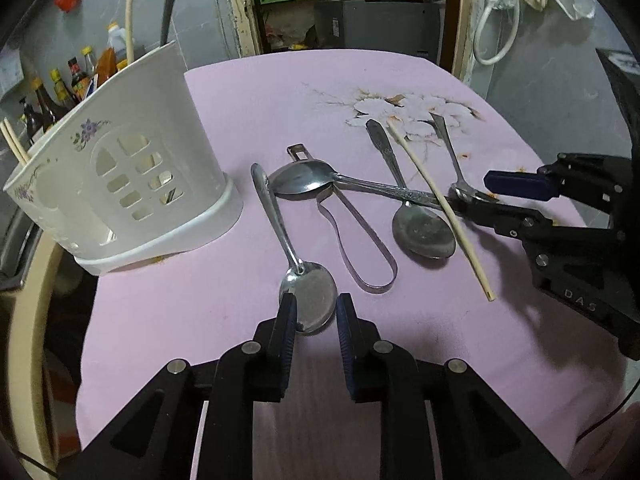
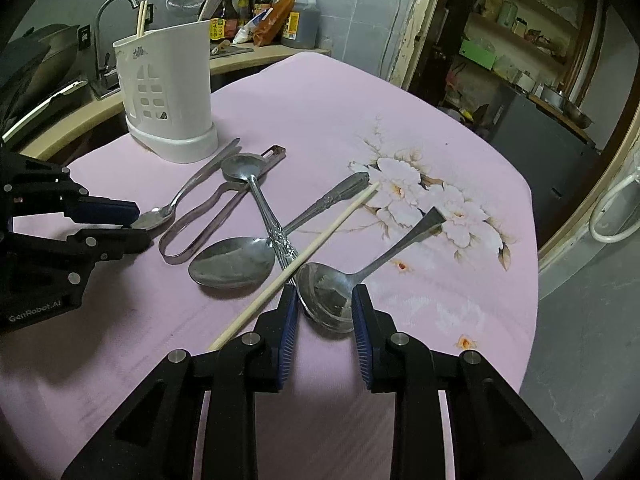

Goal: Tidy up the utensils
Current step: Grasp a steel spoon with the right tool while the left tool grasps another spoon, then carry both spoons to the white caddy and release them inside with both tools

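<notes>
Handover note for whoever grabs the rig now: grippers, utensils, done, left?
Left gripper: jaws astride the bowl of the nearest spoon, not clamped.
Right gripper: jaws either side of another spoon's bowl, no grip.
On the pink cloth: four spoons, metal tongs, one chopstick.
Done: white holder already has chopsticks.
Left: everything on the cloth.
</notes>
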Motion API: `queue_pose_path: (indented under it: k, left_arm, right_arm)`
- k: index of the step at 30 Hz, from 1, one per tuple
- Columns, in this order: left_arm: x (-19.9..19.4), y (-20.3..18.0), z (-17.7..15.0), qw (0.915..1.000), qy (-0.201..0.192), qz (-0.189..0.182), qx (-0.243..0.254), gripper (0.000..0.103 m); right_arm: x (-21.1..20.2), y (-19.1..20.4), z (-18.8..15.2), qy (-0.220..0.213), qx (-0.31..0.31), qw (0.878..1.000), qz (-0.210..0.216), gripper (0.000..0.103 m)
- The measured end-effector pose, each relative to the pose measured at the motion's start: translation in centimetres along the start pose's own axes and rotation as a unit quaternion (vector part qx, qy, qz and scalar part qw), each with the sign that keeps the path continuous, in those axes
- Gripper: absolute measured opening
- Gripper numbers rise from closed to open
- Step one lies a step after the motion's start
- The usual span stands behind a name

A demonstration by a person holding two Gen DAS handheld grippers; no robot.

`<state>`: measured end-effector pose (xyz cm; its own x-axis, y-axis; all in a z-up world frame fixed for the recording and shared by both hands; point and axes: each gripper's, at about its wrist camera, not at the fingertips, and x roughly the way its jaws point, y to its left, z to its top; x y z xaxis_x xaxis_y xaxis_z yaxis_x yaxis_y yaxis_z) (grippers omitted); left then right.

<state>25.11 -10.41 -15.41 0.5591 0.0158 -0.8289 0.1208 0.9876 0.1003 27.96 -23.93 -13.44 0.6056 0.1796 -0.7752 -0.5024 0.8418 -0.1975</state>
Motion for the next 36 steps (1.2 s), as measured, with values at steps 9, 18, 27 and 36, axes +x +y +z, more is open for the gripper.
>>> queue_pose_path:
  k: [9,18,27,36]
  left_arm:
    - [-1.6,0.2,0.1,0.9996,-0.026,0.009,0.01,0.004]
    - [-5.9,3.3,2.6,0.9924,-0.072,-0.073,-0.068,0.003]
    - [-9.3,4.9,5.1,0.9832,-0.083,-0.127,-0.101,0.002]
    - [-12.8,6.8,6.6,0.9741,-0.103,-0.17,-0.108,0.002]
  right_arm:
    - [-2.0,-0.2,0.6,-0.033,0.01,0.999,0.007,0.004]
    - [-5.3,-3.8,2.0,-0.062,0.177,0.979,0.086,0.003]
    - [-8.6,-3.3,4.1,-0.099,0.238,0.958,0.126,0.003]
    - [-11.4,-2.2,6.2,-0.104,0.297,0.936,0.156,0.003]
